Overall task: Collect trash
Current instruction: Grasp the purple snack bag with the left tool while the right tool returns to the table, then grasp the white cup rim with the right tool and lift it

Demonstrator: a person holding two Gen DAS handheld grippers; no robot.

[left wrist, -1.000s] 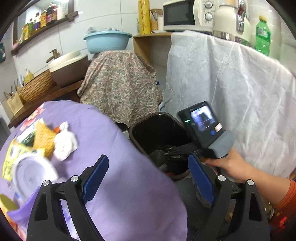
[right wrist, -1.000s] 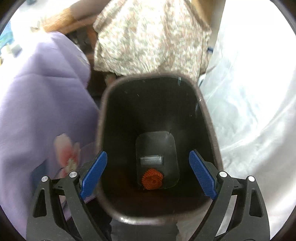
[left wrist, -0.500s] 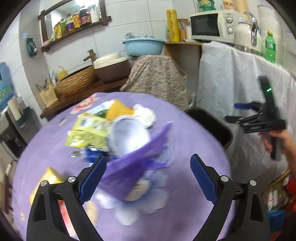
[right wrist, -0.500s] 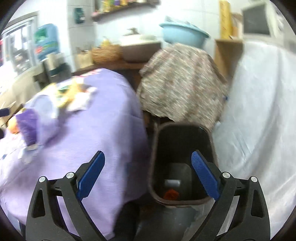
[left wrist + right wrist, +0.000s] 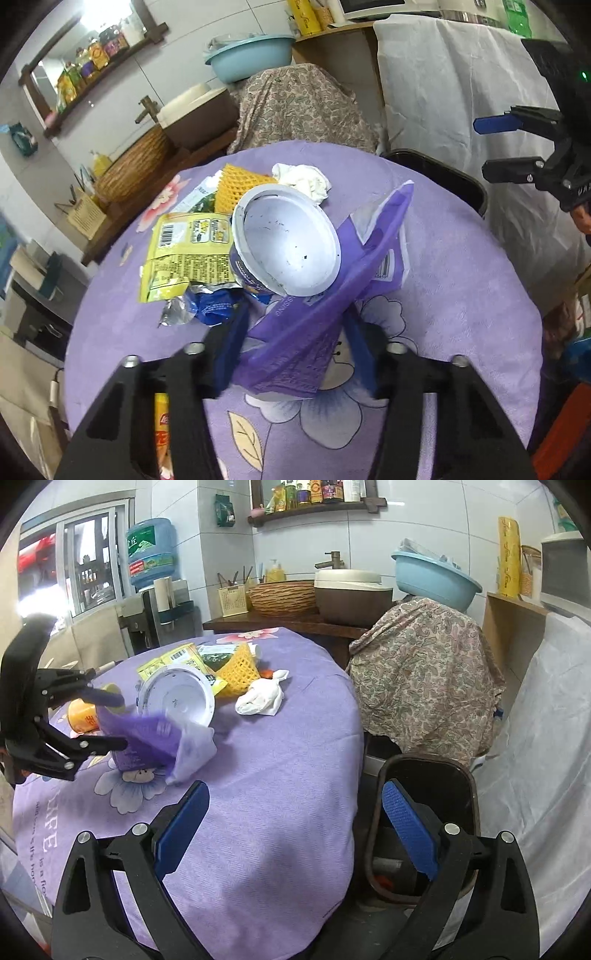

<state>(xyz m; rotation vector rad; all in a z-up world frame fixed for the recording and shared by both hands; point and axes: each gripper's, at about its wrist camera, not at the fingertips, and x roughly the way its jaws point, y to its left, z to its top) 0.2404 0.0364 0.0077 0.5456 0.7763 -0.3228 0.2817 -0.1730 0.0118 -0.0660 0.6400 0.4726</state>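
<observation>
Your left gripper (image 5: 291, 347) swung from bin (image 5: 424, 775) to table, now pinching purple wrapper (image 5: 325, 314); right gripper (image 5: 295, 823) wide, empty, bin to your right

On the table (image 5: 258, 775) a wrapper (image 5: 317, 325) is lying between the fingers of the left claw (image 5: 291, 350), and a cup (image 5: 286, 242) is leaning just behind it. A flat packet (image 5: 184, 254) is lying to the left of the cup, a foam net (image 5: 236, 182) behind it, and a crumpled tissue (image 5: 304, 177) to the right of the net. The trash bin (image 5: 428, 808) is standing on the floor beside the table's right edge, and the right claw (image 5: 295, 830) is hovering above that edge and the bin.
</observation>
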